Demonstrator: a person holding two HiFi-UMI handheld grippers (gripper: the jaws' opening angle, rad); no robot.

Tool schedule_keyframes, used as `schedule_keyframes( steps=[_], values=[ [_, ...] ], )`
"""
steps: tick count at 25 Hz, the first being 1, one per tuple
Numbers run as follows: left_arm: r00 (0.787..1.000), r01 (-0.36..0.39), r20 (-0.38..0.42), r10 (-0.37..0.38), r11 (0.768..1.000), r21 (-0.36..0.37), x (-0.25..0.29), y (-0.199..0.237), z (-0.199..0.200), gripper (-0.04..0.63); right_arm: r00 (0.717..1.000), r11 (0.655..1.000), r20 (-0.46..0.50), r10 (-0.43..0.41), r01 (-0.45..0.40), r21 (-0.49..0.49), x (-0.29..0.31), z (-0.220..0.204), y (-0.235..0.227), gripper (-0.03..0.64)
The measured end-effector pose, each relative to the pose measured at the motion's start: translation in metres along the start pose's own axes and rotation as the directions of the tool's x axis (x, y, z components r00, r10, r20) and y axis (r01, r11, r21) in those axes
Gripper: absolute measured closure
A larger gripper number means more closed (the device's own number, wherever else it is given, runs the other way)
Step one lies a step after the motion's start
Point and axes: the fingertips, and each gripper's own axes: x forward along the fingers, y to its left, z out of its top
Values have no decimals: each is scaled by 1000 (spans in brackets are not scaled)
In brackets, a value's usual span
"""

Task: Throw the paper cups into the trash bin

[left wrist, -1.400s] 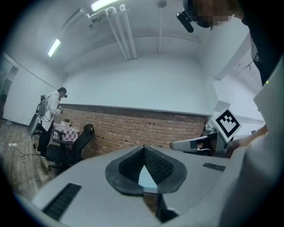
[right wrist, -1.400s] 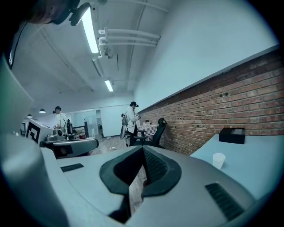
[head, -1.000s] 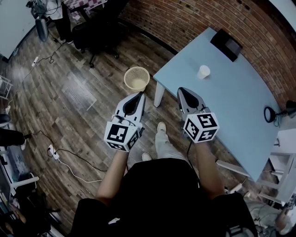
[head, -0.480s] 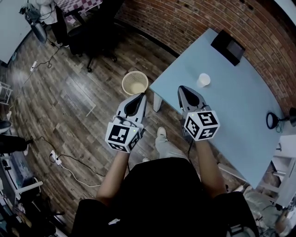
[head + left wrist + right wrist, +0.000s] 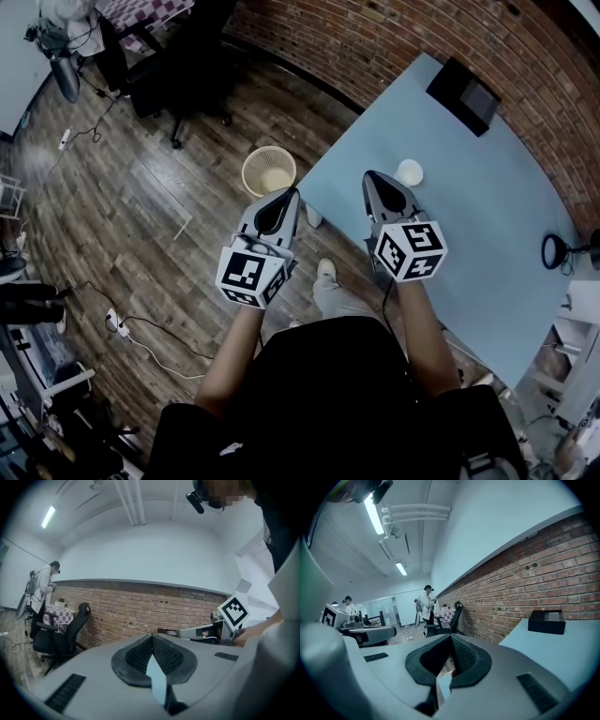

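A white paper cup (image 5: 409,172) stands upright on the light blue table (image 5: 487,216), near its left side. On the wooden floor beside the table's corner sits a round wicker trash bin (image 5: 269,172), pale inside. My right gripper (image 5: 369,175) hovers over the table edge, its tip just left of the cup and apart from it; its jaws meet at the tip (image 5: 451,636) with nothing in them. The left gripper (image 5: 292,191) hangs over the floor right of the bin, shut and empty (image 5: 152,635). Neither gripper view shows the cup.
A black box (image 5: 457,89) lies at the table's far end by the brick wall (image 5: 422,28). A black office chair (image 5: 178,80) stands beyond the bin. Cables and a power strip (image 5: 112,323) trail on the floor at left. People (image 5: 425,604) stand far off.
Both grippers have advanced together toward the table. The cup and the bin now lie closer to their tips. Both stayed shut and empty.
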Motion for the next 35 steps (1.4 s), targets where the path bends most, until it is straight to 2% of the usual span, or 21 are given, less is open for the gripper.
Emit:
schedule_keyframes(
  steps=[12, 18, 23, 30, 35],
  values=[
    [998, 27, -51, -26, 999, 22, 78, -15, -5, 586, 999, 998, 0, -50, 50, 47, 21, 9, -90, 612],
    [994, 72, -85, -68, 996, 49, 112, -36, -3, 586, 998, 994, 8, -63, 62, 86, 20, 16, -128, 612],
    [984, 149, -109, -141, 987, 63, 130, -55, -6, 586, 994, 985, 19, -112, 109, 131, 10, 13, -158, 612],
    [953, 268, -165, -253, 961, 71, 154, -80, -17, 586, 985, 972, 4, -172, 169, 164, -11, 7, -183, 612],
    [903, 397, -212, -373, 914, 81, 173, -101, -28, 586, 968, 952, -6, -249, 246, 184, -27, 0, -199, 612]
  ],
)
